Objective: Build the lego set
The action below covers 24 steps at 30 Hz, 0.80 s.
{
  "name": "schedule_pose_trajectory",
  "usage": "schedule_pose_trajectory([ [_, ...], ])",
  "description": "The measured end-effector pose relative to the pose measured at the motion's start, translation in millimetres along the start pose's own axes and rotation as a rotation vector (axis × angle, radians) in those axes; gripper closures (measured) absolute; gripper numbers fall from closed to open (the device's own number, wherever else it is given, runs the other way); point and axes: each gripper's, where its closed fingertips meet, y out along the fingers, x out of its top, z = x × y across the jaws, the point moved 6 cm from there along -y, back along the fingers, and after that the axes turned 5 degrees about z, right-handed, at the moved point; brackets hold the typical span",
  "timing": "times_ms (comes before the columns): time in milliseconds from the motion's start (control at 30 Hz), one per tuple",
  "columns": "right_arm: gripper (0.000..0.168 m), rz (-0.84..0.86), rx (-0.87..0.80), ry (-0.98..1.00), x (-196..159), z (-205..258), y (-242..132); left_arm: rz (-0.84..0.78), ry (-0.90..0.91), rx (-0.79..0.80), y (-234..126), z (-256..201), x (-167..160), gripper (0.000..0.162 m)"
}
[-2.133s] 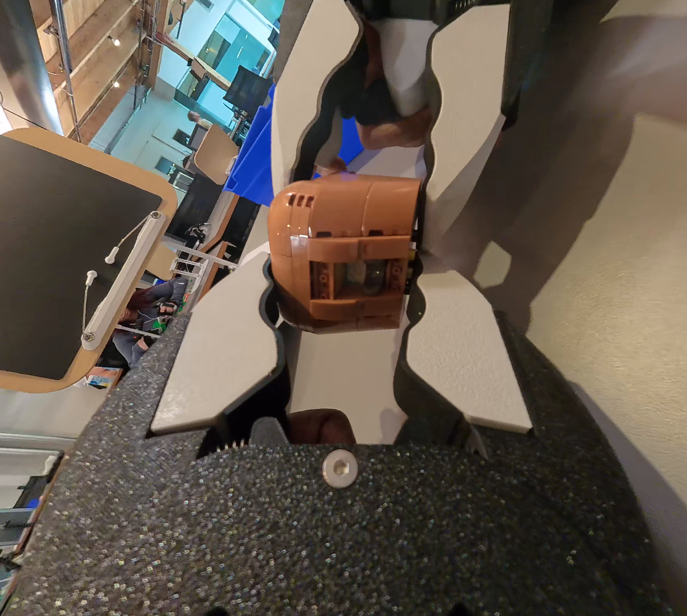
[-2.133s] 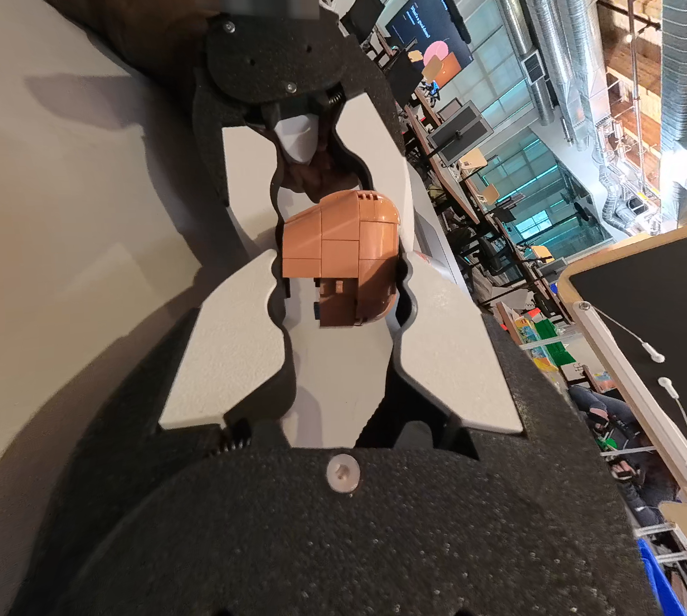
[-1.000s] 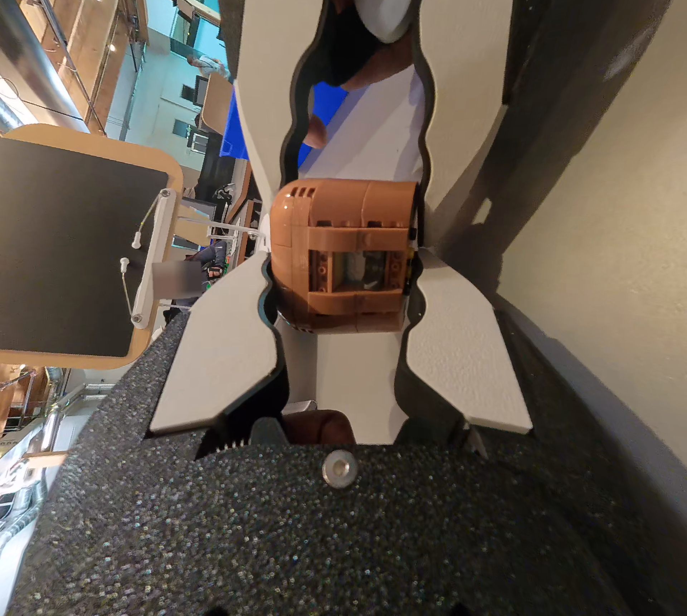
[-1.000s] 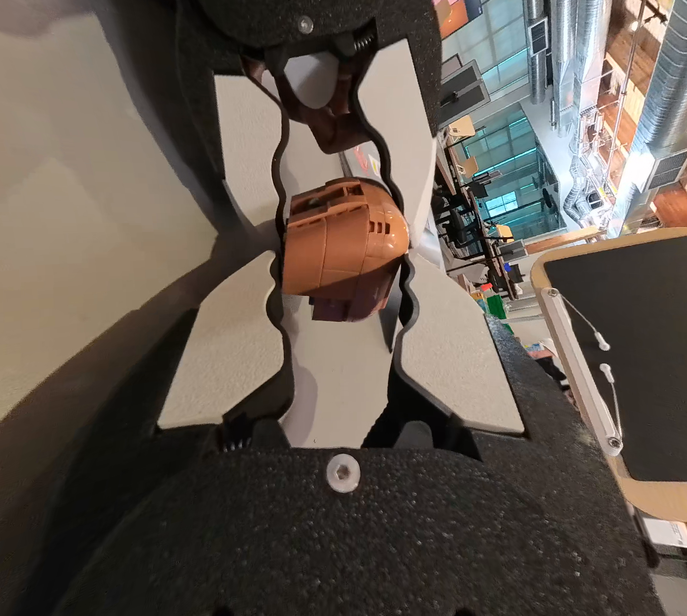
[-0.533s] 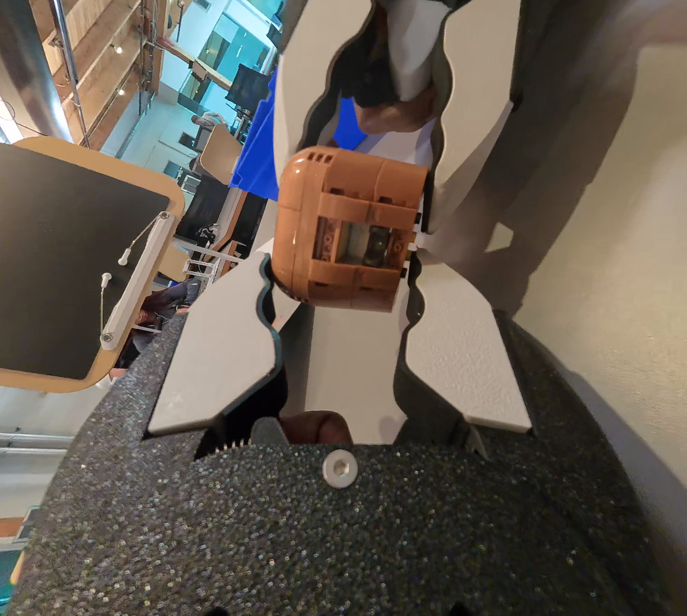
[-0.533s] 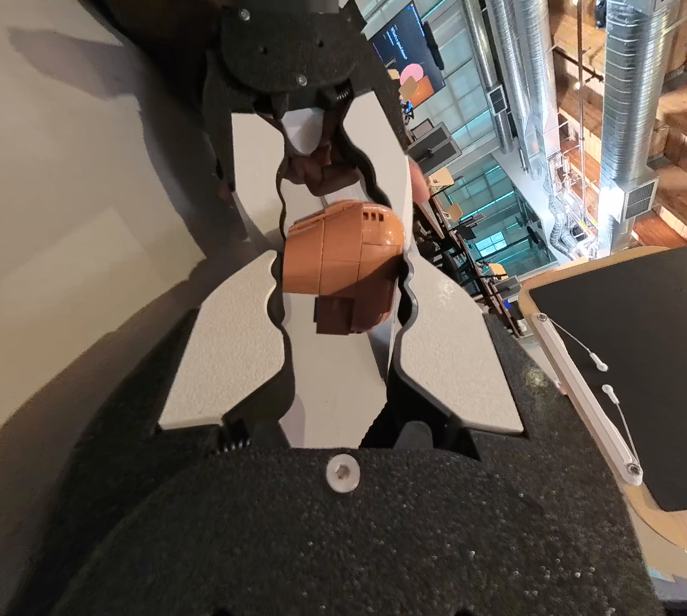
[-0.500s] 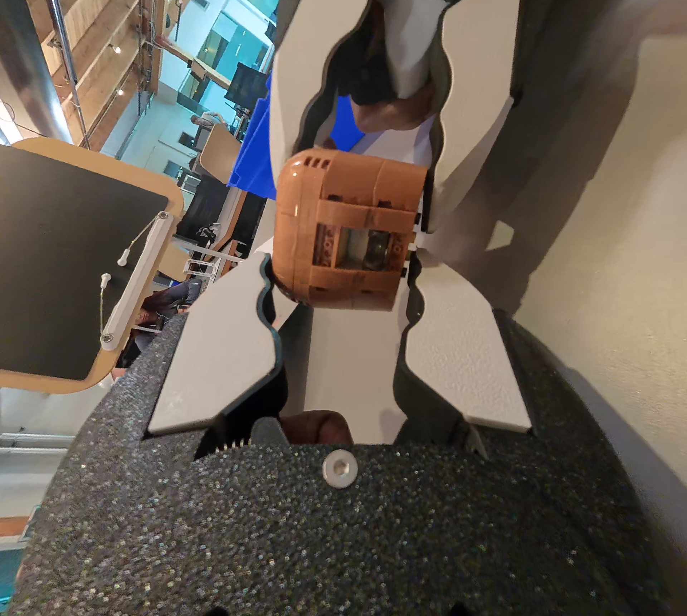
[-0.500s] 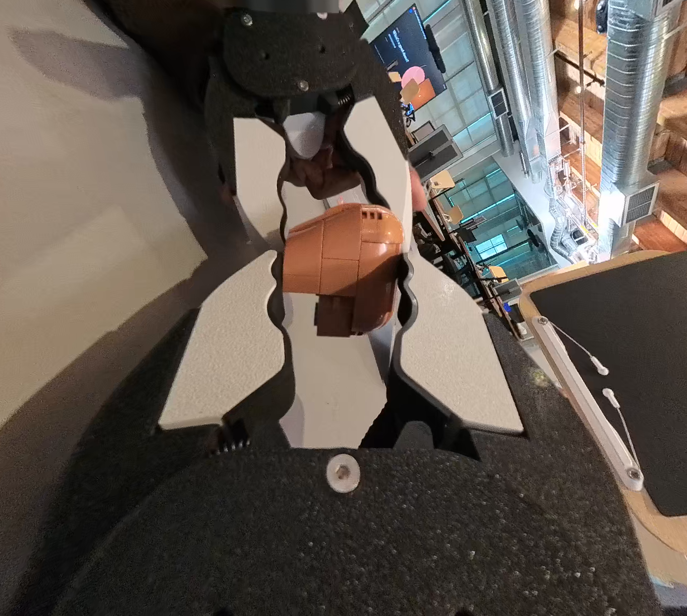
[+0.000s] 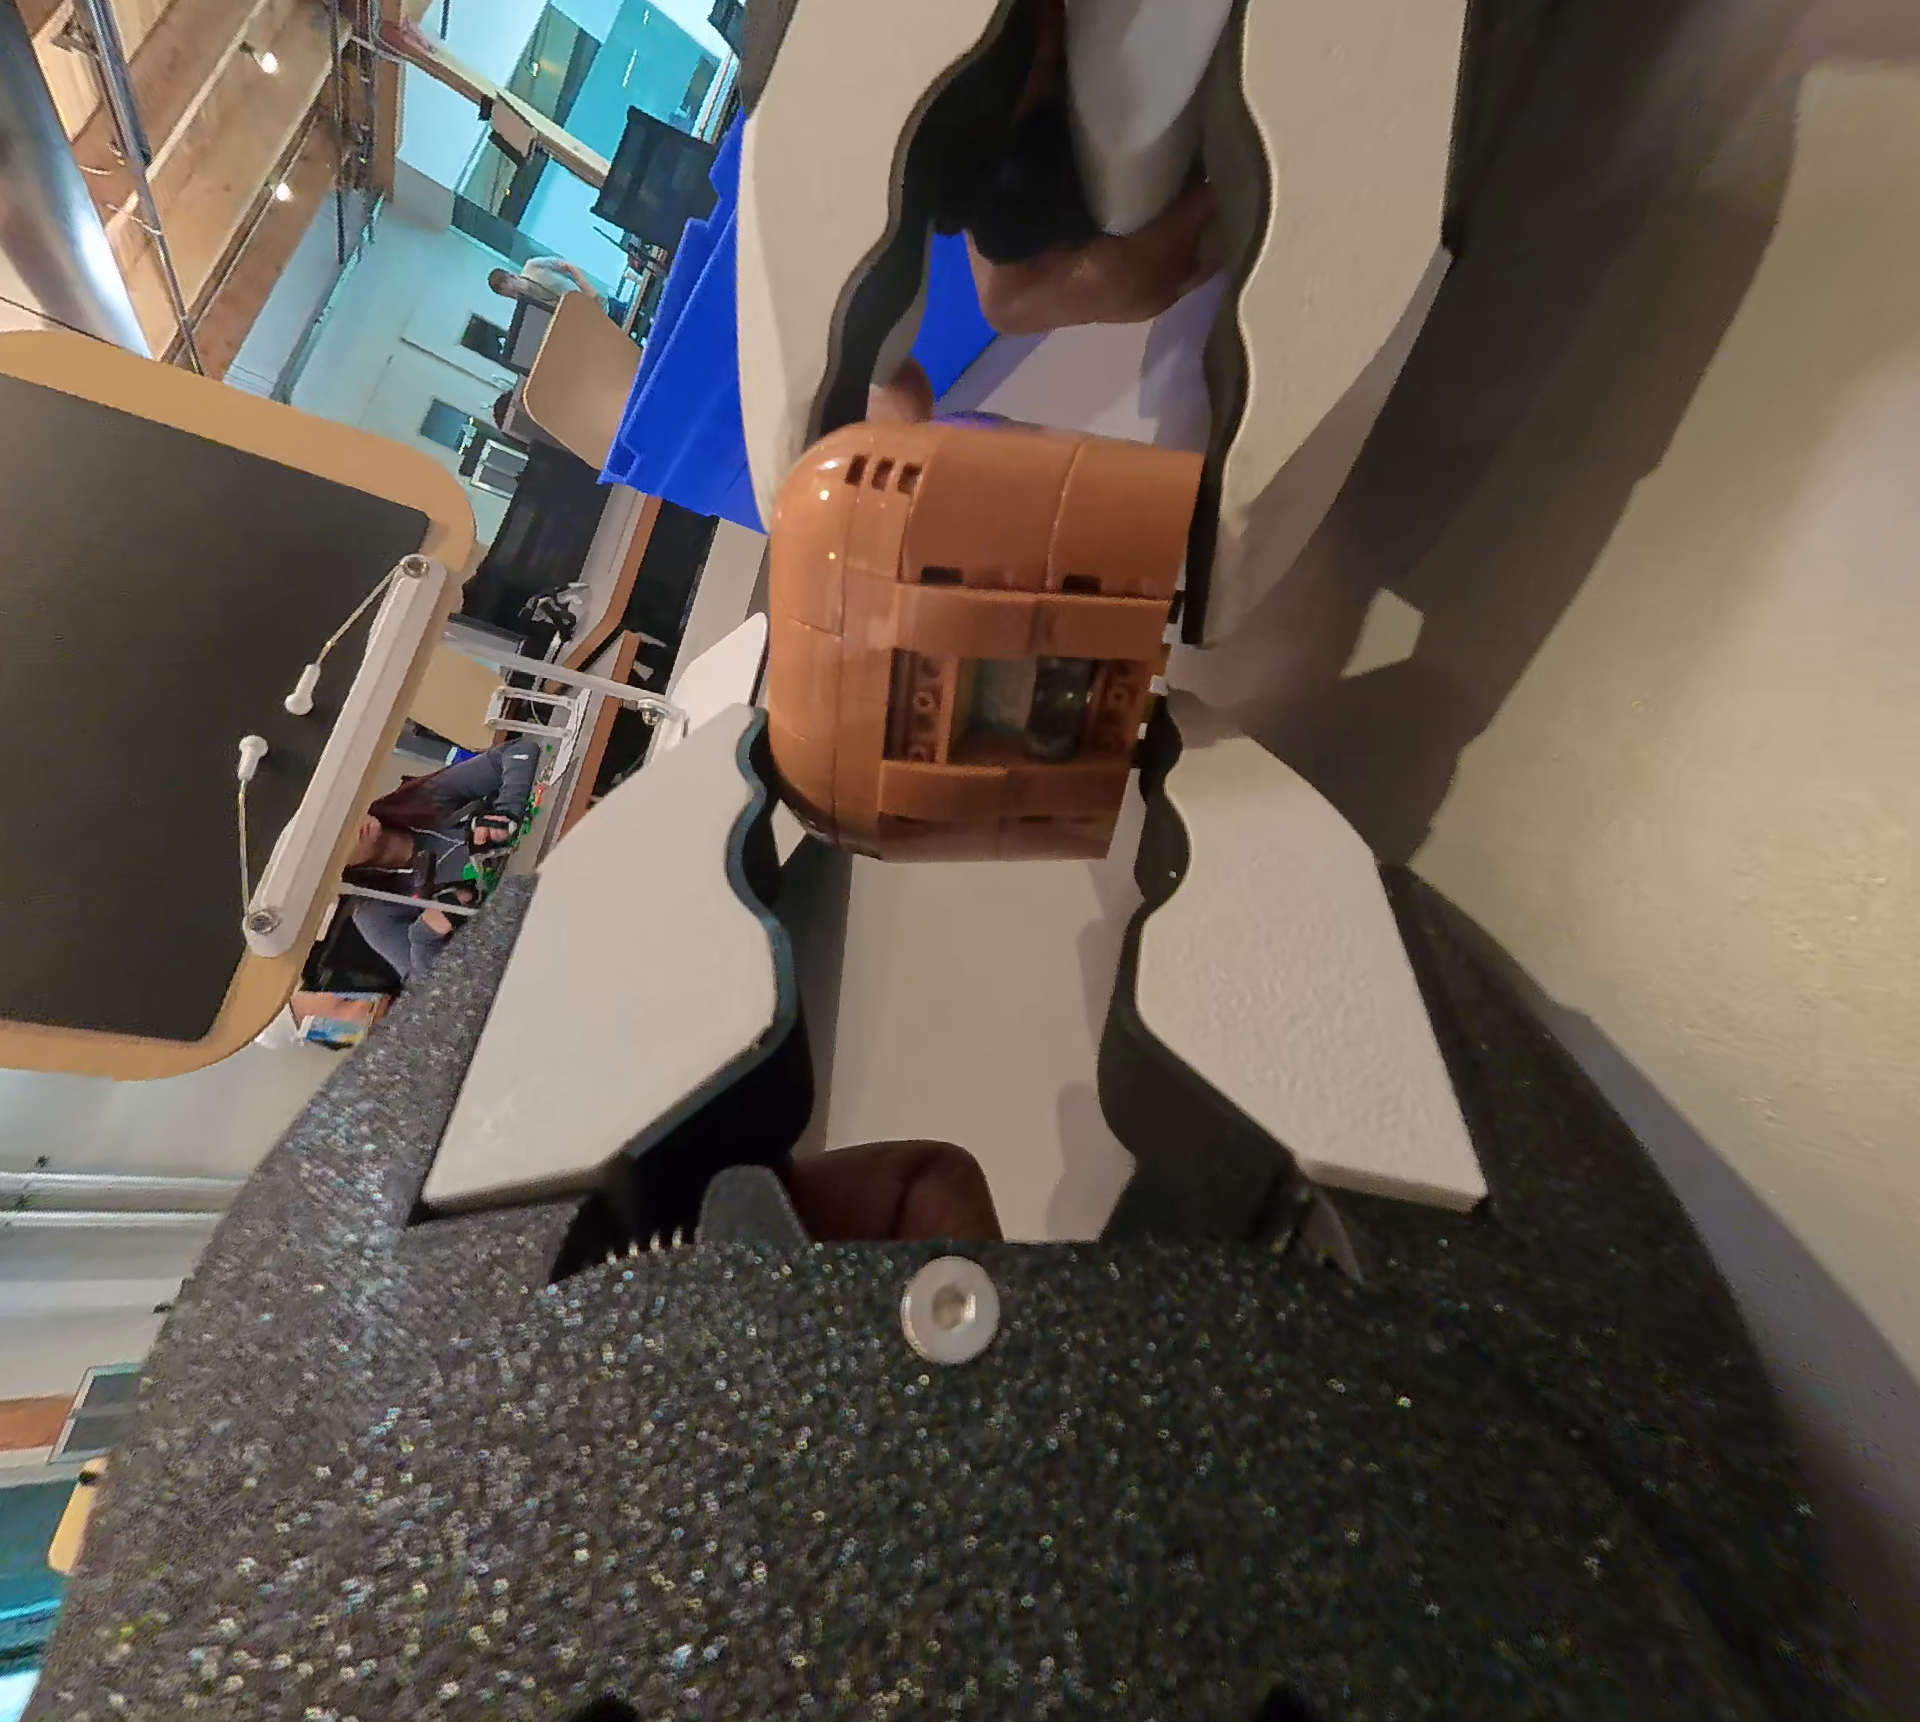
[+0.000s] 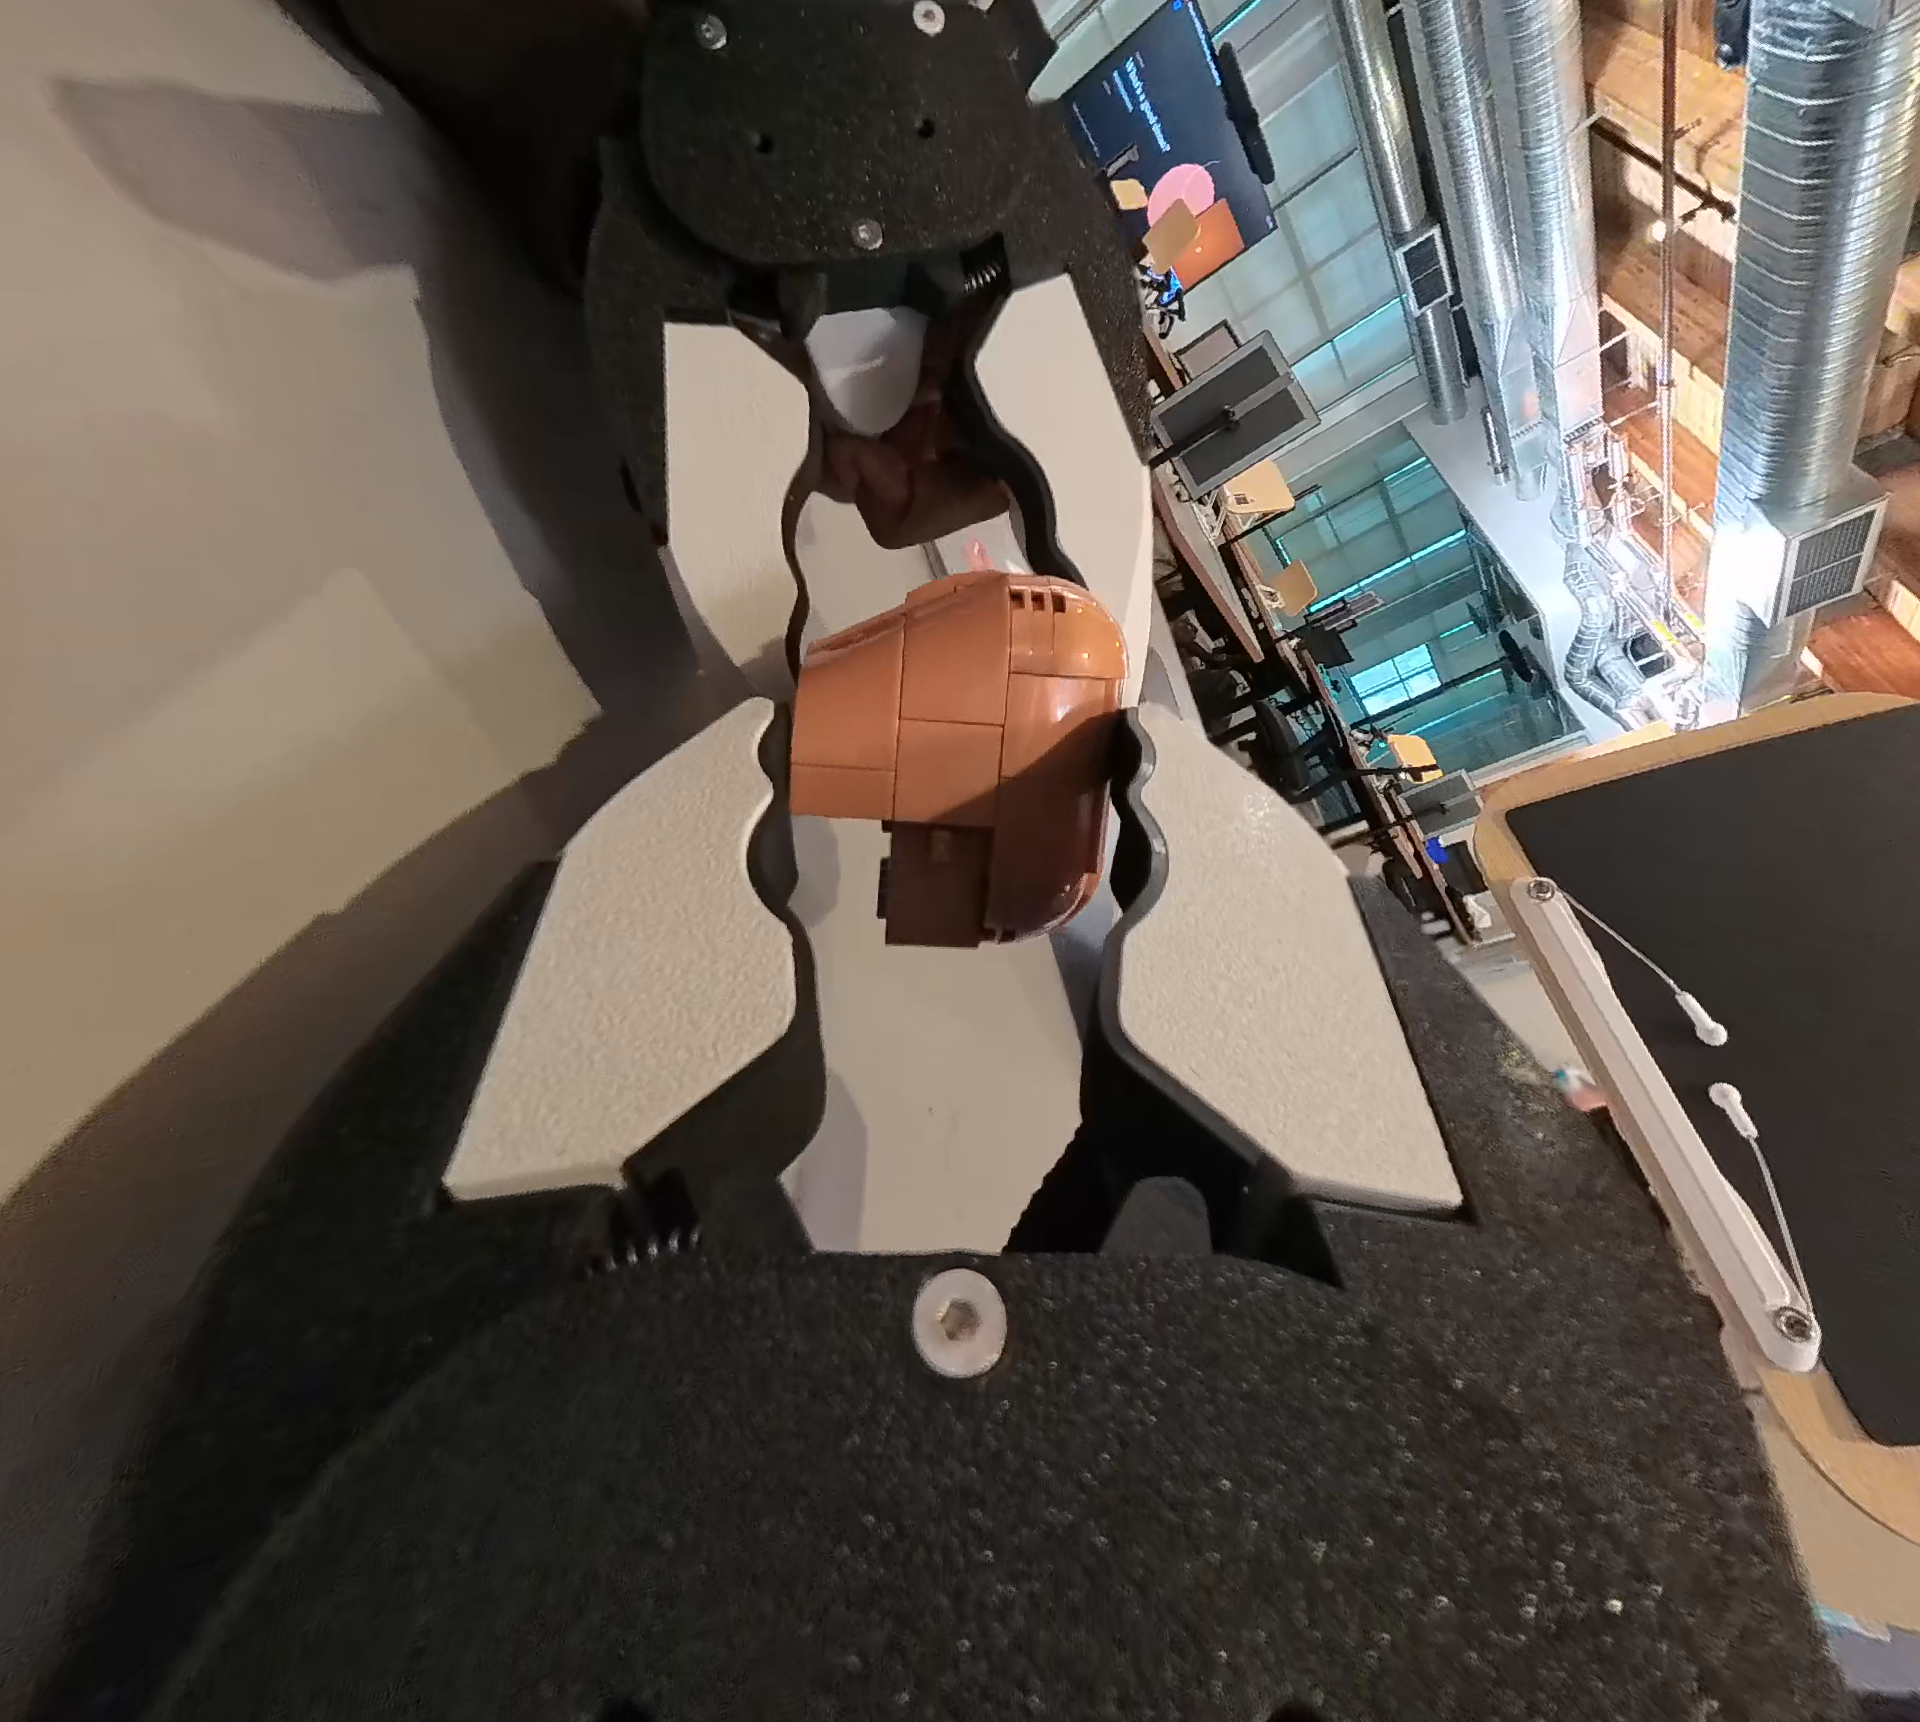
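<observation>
A: Where is the build?

B: The brown lego assembly [image 9: 977, 649] sits at the middle of both wrist views, lifted clear of the pale table [image 9: 1714, 737]. It is a rounded shell of tan curved bricks, with an open face towards the left wrist camera that shows darker pieces inside.

A: And who has it?

B: Both. The left gripper [image 9: 961, 737] is clenched on it from 6 o'clock, its white fingers [image 9: 644, 945] touching the shell's sides. The right gripper [image 10: 951, 768] is clamped on it too, and in the left view it comes in from 12 o'clock, nose to nose with the left.

A: So which step is this?

B: I judge it a two-handed hold for turning or checking the piece, with no loose brick in view to add.

A: Next move?

B: One gripper likely has to let go while the other keeps firm, so the shell neither drops nor pops apart.

A: Anything around?

B: A black board with a wooden rim [image 9: 156, 685] at 9 o'clock, and ducts [image 10: 1507, 114] at 1 o'clock in the right view.
</observation>
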Motion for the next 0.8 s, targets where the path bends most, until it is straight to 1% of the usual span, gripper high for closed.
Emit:
schedule_pose_trajectory([
  [100,0.109,0.075,-0.015,0.007,-8.0,-3.5,2.2,0.055,0.007,0.044,7.4,1.2,-1.4,0.094],
  [167,0.103,0.109,-0.025,0.04,-11.5,-7.0,0.4,0.136,0.037,0.082,13.6,3.2,-4.7,0.093],
  [233,0.098,0.149,-0.02,0.079,-15.6,-8.7,-3.6,0.213,0.051,0.053,19.4,-0.2,-11.5,0.093],
  [333,0.097,0.198,0.003,0.128,-20.7,-5.7,-8.4,0.241,0.063,0.06,19.3,2.4,-10.9,0.094],
  [467,0.097,0.237,0.029,0.161,-23.2,-0.5,-9.1,0.248,0.082,-0.001,16.0,0.2,-7.7,0.096],
  [567,0.098,0.238,0.026,0.175,-22.4,-1.4,-7.9,0.23,0.069,-0.045,12.6,-3.8,-4.7,0.093],
  [667,0.098,0.231,0.028,0.177,-21.6,-0.3,-7.8,0.154,0.012,-0.089,5.4,-4.9,0.4,0.092],
  [733,0.099,0.231,0.027,0.174,-22.2,0.5,-8.1,0.085,-0.081,-0.116,-3.1,0.8,3.4,0.089],
  [800,0.099,0.224,0.024,0.181,-22.6,0.5,-8.7,0.009,-0.223,-0.153,-13.3,10.5,3.4,0.088],
])
